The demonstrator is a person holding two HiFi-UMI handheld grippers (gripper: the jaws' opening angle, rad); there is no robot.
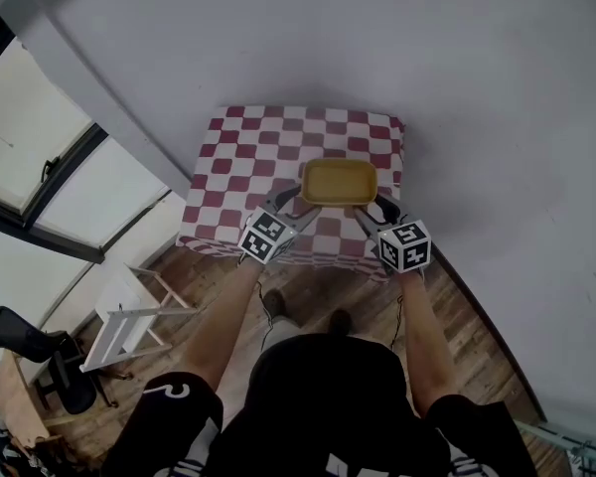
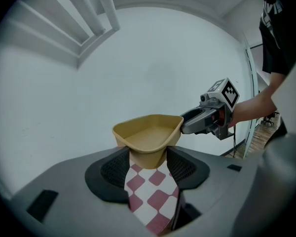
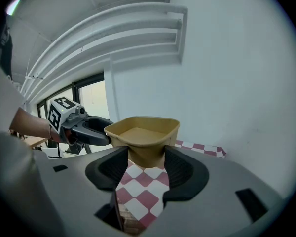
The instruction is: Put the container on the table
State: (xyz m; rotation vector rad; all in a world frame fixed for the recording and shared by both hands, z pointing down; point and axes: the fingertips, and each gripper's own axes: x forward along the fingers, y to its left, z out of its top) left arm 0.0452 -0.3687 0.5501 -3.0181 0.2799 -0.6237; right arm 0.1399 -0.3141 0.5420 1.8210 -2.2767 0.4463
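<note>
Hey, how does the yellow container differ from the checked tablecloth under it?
The container is plain yellow; the tablecloth is red-and-white checked. The container is a stiff tray with raised walls; the tablecloth lies flat and hangs down at its near side. The container is clamped at its near corners by the left gripper and the right gripper; nothing grips the tablecloth. Both are roughly rectangular.

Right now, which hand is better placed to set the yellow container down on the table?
Neither left nor right alone. The left claw and the right claw each clamp a near corner of the container over the checked table. Lowering both together looks safest.
</note>
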